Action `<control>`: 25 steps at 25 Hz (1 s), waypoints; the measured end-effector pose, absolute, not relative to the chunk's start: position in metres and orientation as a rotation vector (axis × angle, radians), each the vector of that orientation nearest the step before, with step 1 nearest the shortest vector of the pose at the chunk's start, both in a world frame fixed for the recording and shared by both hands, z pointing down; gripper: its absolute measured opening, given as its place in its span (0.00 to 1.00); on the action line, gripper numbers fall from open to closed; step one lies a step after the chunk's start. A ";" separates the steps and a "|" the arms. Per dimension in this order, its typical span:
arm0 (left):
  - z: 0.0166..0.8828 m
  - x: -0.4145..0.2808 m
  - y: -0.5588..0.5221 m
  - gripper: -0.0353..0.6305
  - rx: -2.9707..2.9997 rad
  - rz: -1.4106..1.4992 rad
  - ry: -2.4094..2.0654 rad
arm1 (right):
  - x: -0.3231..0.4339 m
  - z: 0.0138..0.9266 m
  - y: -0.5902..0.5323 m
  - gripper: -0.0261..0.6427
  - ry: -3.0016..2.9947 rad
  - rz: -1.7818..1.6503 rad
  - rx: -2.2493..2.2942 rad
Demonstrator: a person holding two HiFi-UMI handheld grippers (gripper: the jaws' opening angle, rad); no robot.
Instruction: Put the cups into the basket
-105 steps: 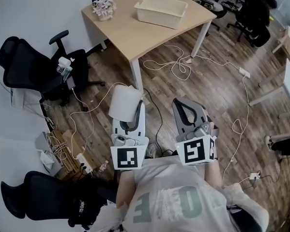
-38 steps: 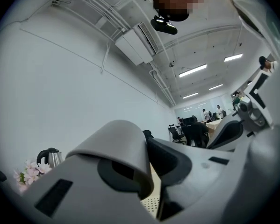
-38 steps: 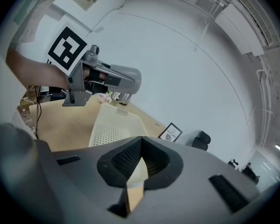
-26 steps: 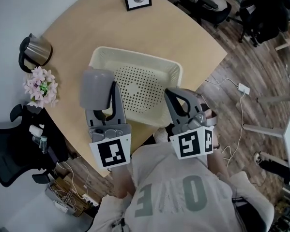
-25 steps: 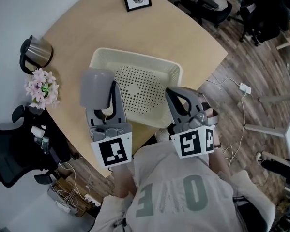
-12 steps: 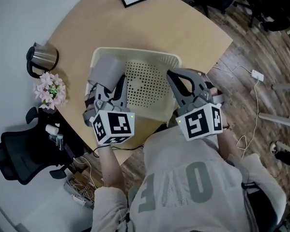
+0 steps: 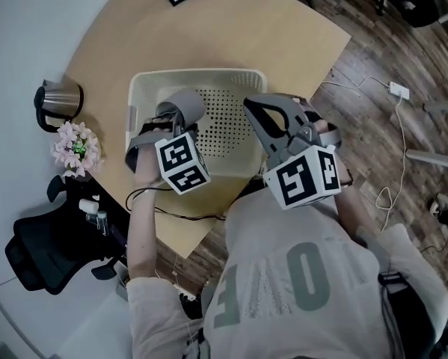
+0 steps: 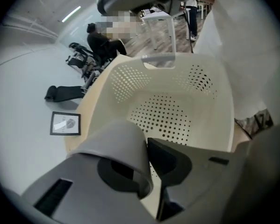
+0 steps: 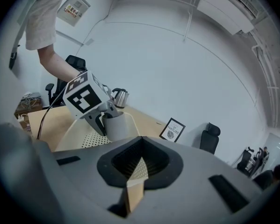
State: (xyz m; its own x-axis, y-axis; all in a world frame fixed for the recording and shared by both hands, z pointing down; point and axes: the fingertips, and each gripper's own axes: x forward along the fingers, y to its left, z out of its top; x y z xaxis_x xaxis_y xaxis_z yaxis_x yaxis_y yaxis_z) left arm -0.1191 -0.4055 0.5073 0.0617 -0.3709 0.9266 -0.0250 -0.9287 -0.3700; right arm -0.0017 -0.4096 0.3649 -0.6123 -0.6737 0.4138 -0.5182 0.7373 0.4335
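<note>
Basket position has changed: the cream perforated plastic basket (image 7: 201,72), a second ago ahead of the tongs, now lies right beneath them, so the drop looks close. Tipped downward, the left tongs (image 8: 147,146) stand partway apart, clamped on the grey plastic cup (image 8: 118,143) above the basket floor. Alongside, the right tongs (image 9: 139,160) are closed and empty.
</note>
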 end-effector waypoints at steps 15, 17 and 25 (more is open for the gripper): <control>0.592 -0.142 -0.373 0.15 -1.794 -2.227 -0.111 | 0.012 0.360 -0.400 0.04 -2.356 -0.353 0.968; 0.594 -0.140 -0.375 0.15 -1.777 -2.217 -0.107 | 0.014 0.360 -0.399 0.04 -2.353 -0.355 0.975; 0.576 -0.133 -0.379 0.24 -1.828 -2.201 -0.027 | 0.016 0.359 -0.397 0.04 -2.352 -0.371 0.964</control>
State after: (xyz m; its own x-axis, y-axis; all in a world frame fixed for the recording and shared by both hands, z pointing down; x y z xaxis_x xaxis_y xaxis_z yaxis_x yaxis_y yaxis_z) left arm -0.1328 -0.3792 0.5762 -0.1603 -0.2010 0.9664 0.2248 -0.9608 -0.1625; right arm 0.0164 -0.3966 0.3589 -0.5814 -0.7104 0.3966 -0.5538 0.7026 0.4467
